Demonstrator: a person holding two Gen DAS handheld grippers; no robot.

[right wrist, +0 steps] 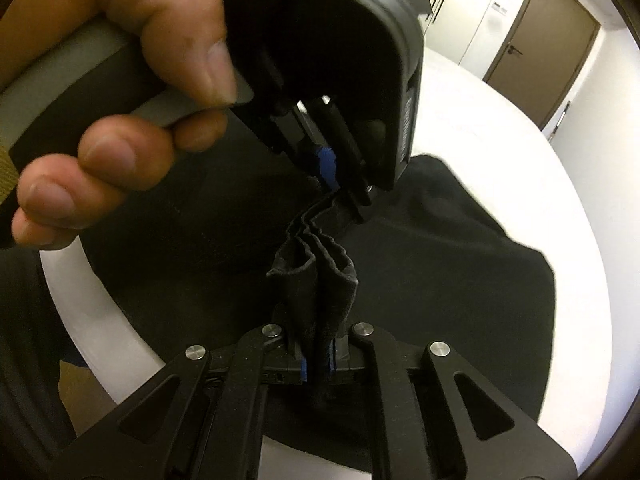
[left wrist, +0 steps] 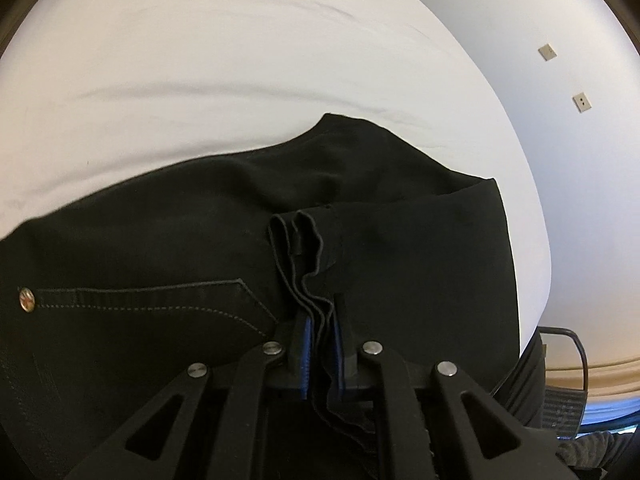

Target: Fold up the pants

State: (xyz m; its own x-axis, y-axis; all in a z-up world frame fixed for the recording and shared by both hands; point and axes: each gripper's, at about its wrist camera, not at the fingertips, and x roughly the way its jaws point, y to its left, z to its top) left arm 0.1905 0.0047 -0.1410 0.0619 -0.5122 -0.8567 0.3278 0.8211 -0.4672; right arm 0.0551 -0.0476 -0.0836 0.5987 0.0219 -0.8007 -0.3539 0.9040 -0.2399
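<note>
Black pants [left wrist: 160,220] lie across a white bed [left wrist: 240,60], with a stitched pocket and a metal rivet [left wrist: 27,299] at the left. My left gripper [left wrist: 322,336] is shut on the bunched, layered hem edge [left wrist: 304,248]. In the right wrist view the pants [right wrist: 440,272] spread over the bed [right wrist: 580,240]. My right gripper [right wrist: 316,348] is shut on the same hem bundle [right wrist: 316,264]. The left gripper [right wrist: 340,192], held by a person's hand [right wrist: 120,40], pinches the bundle's far end just beyond.
A white wall with two small sockets [left wrist: 547,52] stands to the right of the bed. A black cable [left wrist: 576,340] hangs by the bed's right edge. A brown door [right wrist: 552,40] is at the back right. White bed surface lies beyond the pants.
</note>
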